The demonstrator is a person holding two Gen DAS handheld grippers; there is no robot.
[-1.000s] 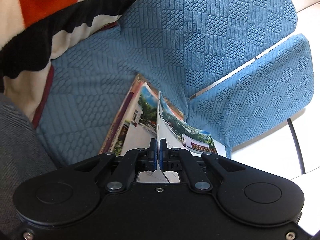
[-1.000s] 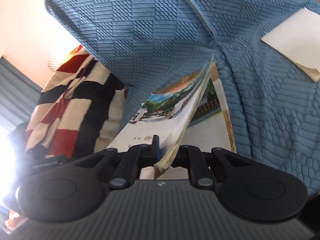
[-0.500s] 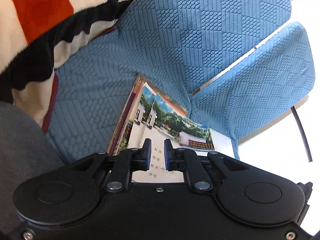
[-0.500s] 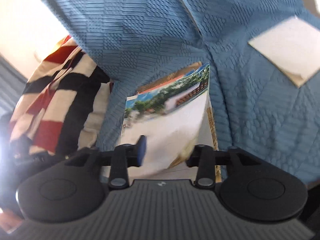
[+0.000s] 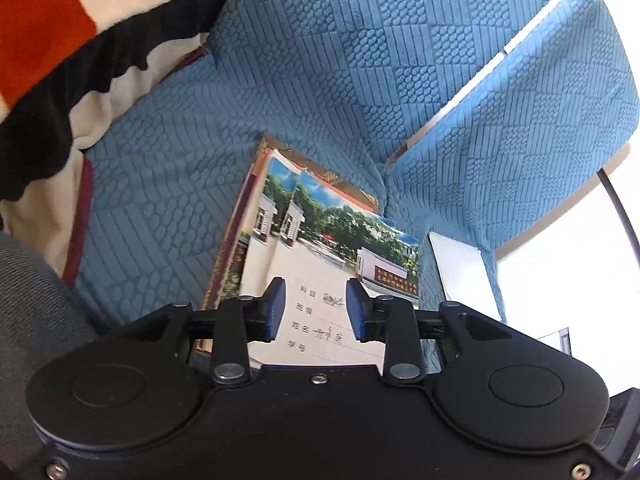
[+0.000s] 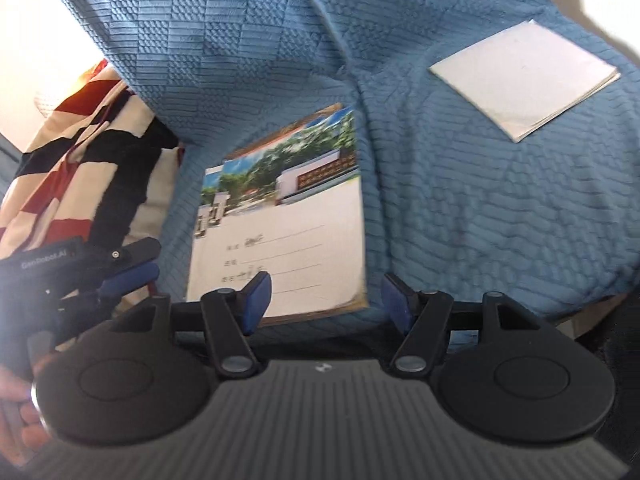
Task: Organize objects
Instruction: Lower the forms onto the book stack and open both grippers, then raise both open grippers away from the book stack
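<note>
A stack of thin exercise books (image 5: 320, 240) (image 6: 288, 216), with a photo of a gate and trees on their covers, lies flat on the blue quilted seat cushion (image 5: 168, 184) (image 6: 500, 216). My left gripper (image 5: 316, 308) hovers just over the near edge of the stack; its jaws are opening and nothing sits between them. My right gripper (image 6: 324, 300) hangs above the stack's near right corner; its jaws are opening too, with nothing between the pads. The left gripper (image 6: 120, 264) also shows at the left edge of the right wrist view.
A striped red, black and cream blanket (image 5: 80, 40) (image 6: 80, 152) lies left of the books. A white folded booklet (image 6: 524, 76) rests on the cushion at the right. A grey cushion (image 5: 36, 300) is at the near left. The blue backrest (image 5: 360, 40) rises behind the books.
Both grippers let go of the top exercise book and opened. The book, held up on edge before, now lies flat on the stack. Both hands drew back a little.
</note>
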